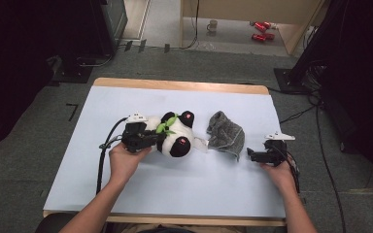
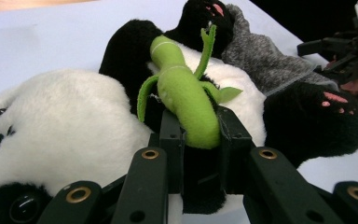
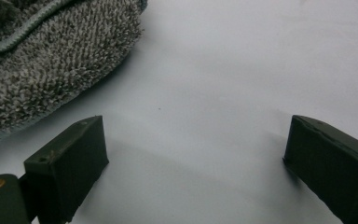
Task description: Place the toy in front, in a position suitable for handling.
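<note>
Here the left gripper (image 2: 199, 140) is clamped on the green felt bamboo stalk (image 2: 184, 95) sewn to the plush panda (image 1: 175, 133), which lies on its back mid-table. Just right of the panda sits a crumpled grey towel (image 1: 227, 134); beyond it the right gripper (image 3: 196, 158) rests with jaws spread wide, empty. The panda looks light and soft; the stitched stalk may strain, so a limb seems the safer hold.

A black-and-white plush panda (image 1: 177, 136) has pink paw pads and holds a bright green bamboo stalk (image 2: 186, 100). Beside it lies a mottled grey cloth (image 1: 227, 133) with a paler grey hem. Both grippers, left (image 1: 151, 138) and right (image 1: 250, 155), are black. The table (image 1: 175, 189) is pale blue with a light wooden edge.
</note>
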{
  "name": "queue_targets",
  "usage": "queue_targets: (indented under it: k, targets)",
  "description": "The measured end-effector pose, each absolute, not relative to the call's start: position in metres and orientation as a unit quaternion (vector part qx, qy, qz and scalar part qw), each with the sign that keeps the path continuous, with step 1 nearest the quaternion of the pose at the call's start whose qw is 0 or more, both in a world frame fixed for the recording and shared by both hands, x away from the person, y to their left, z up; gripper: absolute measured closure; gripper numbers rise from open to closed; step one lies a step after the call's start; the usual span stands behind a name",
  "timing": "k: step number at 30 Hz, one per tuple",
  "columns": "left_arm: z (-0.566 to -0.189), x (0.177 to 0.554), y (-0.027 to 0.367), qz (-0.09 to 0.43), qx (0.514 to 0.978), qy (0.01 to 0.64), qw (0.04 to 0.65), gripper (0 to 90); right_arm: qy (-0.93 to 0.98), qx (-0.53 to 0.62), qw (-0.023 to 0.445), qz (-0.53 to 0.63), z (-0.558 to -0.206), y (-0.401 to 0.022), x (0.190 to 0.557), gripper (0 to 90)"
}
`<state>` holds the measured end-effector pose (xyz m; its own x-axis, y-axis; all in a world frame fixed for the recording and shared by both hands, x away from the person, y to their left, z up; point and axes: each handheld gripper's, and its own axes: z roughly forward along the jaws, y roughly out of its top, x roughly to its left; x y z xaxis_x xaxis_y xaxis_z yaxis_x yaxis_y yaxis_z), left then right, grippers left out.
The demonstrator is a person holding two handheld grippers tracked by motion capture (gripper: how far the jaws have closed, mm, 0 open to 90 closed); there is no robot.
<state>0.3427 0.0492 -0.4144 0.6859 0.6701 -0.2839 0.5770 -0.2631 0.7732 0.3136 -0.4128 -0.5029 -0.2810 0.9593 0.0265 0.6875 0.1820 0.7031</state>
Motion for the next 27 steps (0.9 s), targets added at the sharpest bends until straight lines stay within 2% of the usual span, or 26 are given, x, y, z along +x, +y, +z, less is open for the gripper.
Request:
queue_targets:
  k: [4,7,12,20,27]
  targets:
    - [-0.415,0.343,0.051,0.049,0.795,0.388,0.464,74.0,0.737,0.560,0.217,0.310,-0.502,-0.413,0.314,6.5]
    - [-0.415,0.343,0.051,0.050,0.794,0.385,0.468,70.2,0.734,0.565,0.216,0.309,-0.500,-0.415,0.313,12.4]
    - [-0.414,0.343,0.053,0.044,0.793,0.379,0.475,63.3,0.734,0.567,0.210,0.309,-0.497,-0.417,0.313,14.6]
    - [-0.406,0.343,0.061,0.045,0.788,0.359,0.498,42.8,0.732,0.570,0.205,0.311,-0.486,-0.412,0.315,20.5]
    - [-0.394,0.342,0.071,0.058,0.794,0.347,0.495,37.7,0.729,0.563,0.211,0.327,-0.475,-0.406,0.313,22.6]
